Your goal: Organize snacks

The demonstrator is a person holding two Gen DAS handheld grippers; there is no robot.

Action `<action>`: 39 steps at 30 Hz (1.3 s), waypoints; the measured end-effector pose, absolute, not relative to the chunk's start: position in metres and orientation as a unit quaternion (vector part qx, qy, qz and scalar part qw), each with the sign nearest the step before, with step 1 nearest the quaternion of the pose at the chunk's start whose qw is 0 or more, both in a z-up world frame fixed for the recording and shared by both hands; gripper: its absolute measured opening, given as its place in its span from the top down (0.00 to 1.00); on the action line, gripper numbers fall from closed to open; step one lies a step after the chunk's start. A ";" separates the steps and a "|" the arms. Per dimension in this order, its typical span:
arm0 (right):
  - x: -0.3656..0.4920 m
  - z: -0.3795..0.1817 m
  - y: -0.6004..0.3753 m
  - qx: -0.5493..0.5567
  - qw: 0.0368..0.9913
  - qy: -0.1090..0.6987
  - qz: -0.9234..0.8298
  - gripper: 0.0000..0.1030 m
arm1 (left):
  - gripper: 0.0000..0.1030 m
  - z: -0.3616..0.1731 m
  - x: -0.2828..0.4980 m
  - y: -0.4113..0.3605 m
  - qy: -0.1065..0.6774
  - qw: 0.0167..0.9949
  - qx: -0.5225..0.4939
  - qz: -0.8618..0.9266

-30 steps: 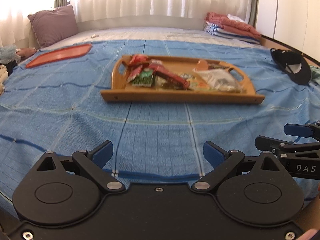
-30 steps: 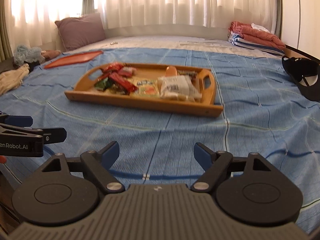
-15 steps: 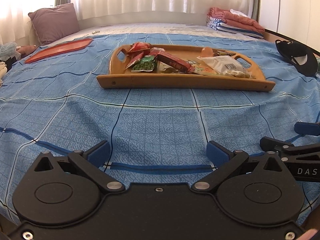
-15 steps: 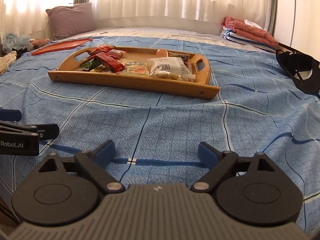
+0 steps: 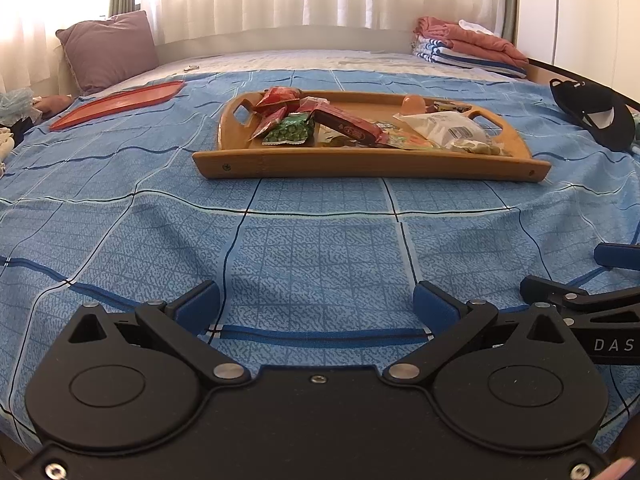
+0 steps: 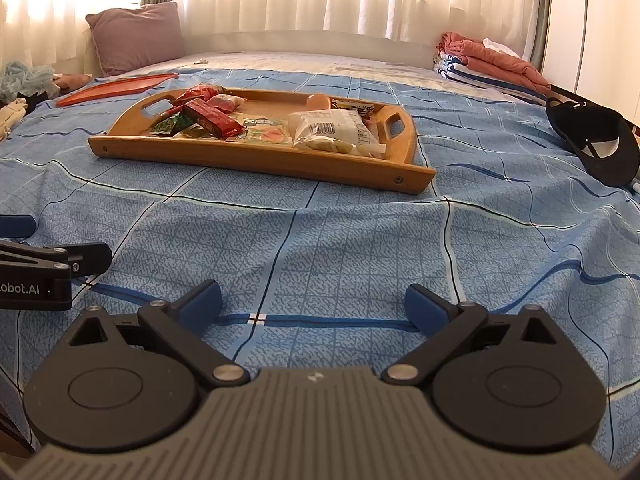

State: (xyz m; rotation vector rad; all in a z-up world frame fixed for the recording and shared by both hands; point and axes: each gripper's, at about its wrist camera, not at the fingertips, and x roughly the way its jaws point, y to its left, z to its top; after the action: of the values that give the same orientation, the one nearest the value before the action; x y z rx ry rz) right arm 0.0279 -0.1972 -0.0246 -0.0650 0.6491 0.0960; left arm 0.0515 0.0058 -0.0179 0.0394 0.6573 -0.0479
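Note:
A wooden tray (image 5: 372,164) (image 6: 260,158) lies on the blue bedspread and holds several snack packets: a long red bar (image 5: 348,124) (image 6: 210,118), a green pea bag (image 5: 290,132), a white bag (image 5: 448,130) (image 6: 332,128) and a red packet (image 5: 278,96). My left gripper (image 5: 316,306) is open and empty, low over the bedspread well short of the tray. My right gripper (image 6: 312,304) is open and empty beside it; each gripper shows at the edge of the other's view.
A flat red tray (image 5: 120,102) (image 6: 116,86) lies at the far left. A black cap (image 5: 596,116) (image 6: 592,144) sits at the right. A purple pillow (image 5: 108,48) and folded clothes (image 5: 468,46) lie at the head of the bed.
Both grippers have dropped lower toward the bedspread and levelled out, so the tray looks flatter and a little nearer. Both stay open and empty.

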 end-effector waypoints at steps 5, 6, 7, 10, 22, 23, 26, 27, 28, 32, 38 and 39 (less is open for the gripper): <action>0.028 -0.025 -0.197 -0.031 0.946 0.319 0.047 0.02 | 0.00 -0.018 0.052 0.006 0.324 0.945 0.019 -0.023; 0.028 -0.025 -0.197 -0.032 0.946 0.319 0.048 0.02 | 0.00 -0.019 0.053 0.007 0.325 0.945 0.018 -0.023; 0.028 -0.025 -0.197 -0.032 0.946 0.319 0.048 0.02 | 0.00 -0.019 0.053 0.007 0.326 0.945 0.018 -0.023; 0.028 -0.025 -0.197 -0.032 0.946 0.319 0.048 0.02 | 0.00 -0.018 0.054 0.008 0.328 0.944 0.020 -0.025; 0.028 -0.025 -0.197 -0.032 0.946 0.319 0.048 0.02 | 0.00 -0.018 0.055 0.008 0.332 0.943 0.015 -0.027; 0.028 -0.025 -0.197 -0.032 0.946 0.319 0.048 0.02 | 0.00 -0.019 0.053 0.008 0.326 0.945 0.014 -0.025; 0.028 -0.025 -0.197 -0.032 0.946 0.320 0.048 0.02 | 0.00 -0.020 0.051 0.007 0.321 0.947 0.016 -0.020; 0.028 -0.025 -0.197 -0.032 0.946 0.320 0.048 0.02 | 0.00 -0.020 0.051 0.006 0.320 0.947 0.018 -0.018; 0.028 -0.025 -0.197 -0.032 0.946 0.320 0.049 0.02 | 0.00 -0.020 0.050 0.005 0.320 0.947 0.019 -0.017; 0.028 -0.025 -0.197 -0.032 0.946 0.320 0.049 0.02 | 0.00 -0.019 0.051 0.005 0.324 0.946 0.016 -0.014; 0.028 -0.025 -0.197 -0.032 0.946 0.320 0.049 0.02 | 0.00 -0.018 0.051 0.006 0.324 0.946 0.018 -0.017; 0.028 -0.025 -0.197 -0.032 0.946 0.320 0.049 0.02 | 0.00 -0.019 0.051 0.006 0.325 0.945 0.018 -0.017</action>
State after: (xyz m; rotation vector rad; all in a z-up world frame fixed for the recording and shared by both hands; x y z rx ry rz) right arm 0.0282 -0.1970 -0.0251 -0.0657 0.6524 0.0990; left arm 0.0515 0.0060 -0.0186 0.0367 0.6614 -0.0353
